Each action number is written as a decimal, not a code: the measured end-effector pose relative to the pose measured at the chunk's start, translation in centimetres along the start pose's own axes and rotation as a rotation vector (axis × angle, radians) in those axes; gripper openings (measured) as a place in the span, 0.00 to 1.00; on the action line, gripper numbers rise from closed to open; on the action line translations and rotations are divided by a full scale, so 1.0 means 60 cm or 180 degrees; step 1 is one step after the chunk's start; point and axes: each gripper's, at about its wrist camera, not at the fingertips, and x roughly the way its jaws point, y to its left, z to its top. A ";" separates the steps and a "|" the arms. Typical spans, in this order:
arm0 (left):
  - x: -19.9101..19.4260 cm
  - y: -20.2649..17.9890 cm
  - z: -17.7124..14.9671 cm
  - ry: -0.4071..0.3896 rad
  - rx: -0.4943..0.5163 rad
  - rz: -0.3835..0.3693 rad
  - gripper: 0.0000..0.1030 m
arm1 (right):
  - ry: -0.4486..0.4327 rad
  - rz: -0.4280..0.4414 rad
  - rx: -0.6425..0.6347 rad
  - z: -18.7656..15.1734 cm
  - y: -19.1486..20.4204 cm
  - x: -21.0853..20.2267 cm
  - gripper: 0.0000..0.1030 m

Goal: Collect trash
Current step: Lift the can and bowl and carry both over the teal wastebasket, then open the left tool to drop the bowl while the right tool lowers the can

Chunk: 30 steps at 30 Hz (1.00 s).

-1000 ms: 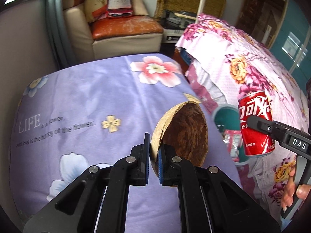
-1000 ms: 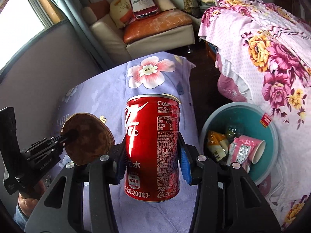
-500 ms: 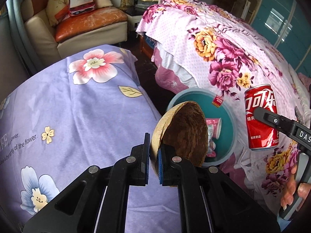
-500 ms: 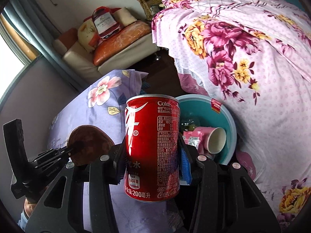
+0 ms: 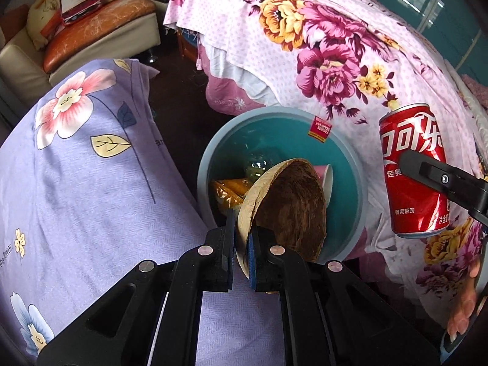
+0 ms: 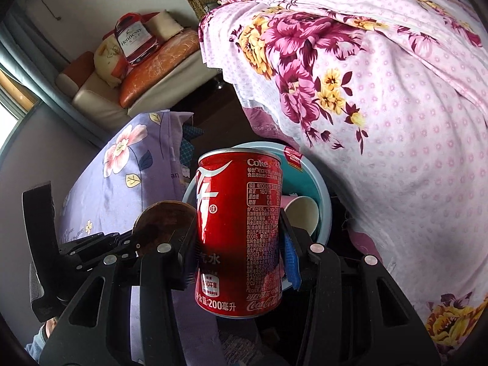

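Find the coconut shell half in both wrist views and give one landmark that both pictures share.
Left wrist view: the coconut shell half sits at lower centre, its rim pinched in the left gripper, in front of the teal basin.
Right wrist view: it shows at left of centre, beside the red can clamped in the right gripper.
Shared landmark: the teal basin, with its red sticker on the rim.

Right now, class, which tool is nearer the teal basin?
Left. The left tool, gripping the coconut shell, hangs over the basin; the right tool, gripping the can, is beside it.
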 end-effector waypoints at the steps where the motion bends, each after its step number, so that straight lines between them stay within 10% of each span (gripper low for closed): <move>1: 0.006 -0.003 0.001 0.0017 0.0010 -0.0020 0.07 | 0.0018 -0.0015 0.0010 0.001 -0.004 0.004 0.42; 11: 0.043 -0.015 0.008 0.0141 0.0030 -0.0204 0.13 | 0.0027 -0.0109 0.0044 0.013 -0.016 0.018 0.42; 16: 0.023 -0.014 0.006 -0.0038 0.0030 -0.0113 0.72 | 0.0062 -0.0154 0.0069 0.017 -0.020 0.023 0.42; 19: 0.002 -0.005 0.005 -0.0182 -0.0012 -0.0007 0.84 | 0.0071 -0.0156 0.0085 0.018 -0.020 0.026 0.42; 30: -0.048 0.071 -0.021 -0.0348 -0.0426 0.0098 0.92 | 0.0196 -0.0137 -0.0011 0.016 0.007 0.053 0.42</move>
